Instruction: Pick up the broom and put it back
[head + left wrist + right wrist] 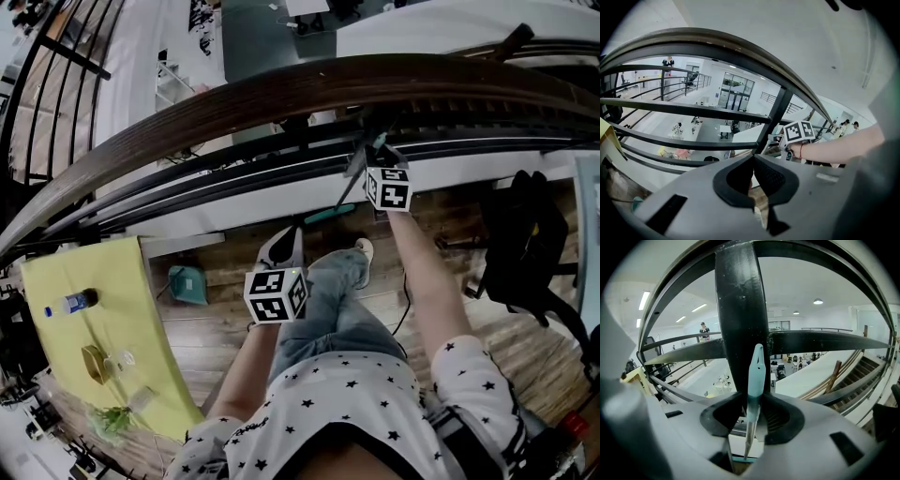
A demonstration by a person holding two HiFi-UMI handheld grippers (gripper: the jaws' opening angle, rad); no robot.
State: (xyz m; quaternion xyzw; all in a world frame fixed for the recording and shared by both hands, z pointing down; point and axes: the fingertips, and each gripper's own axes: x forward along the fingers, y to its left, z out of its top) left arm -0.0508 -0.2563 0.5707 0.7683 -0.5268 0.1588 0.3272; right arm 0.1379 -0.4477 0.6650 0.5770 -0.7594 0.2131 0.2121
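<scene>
- The broom (755, 376) stands upright against a black post (740, 310) of the railing (281, 94). Its teal-tipped handle rises between the jaws of the right tool (757, 417).
- Those jaws sit slightly parted, loose around the handle rather than clamped on it.
- The left tool (753, 161) hangs lower, above the person's leg (328, 300). Its jaws are closed together with nothing between them.
- The broom's teal lower end rests on the wood floor (234, 328) at the foot of the railing.
- A teal dustpan (187, 283) lies on the floor, well apart from the broom.
</scene>
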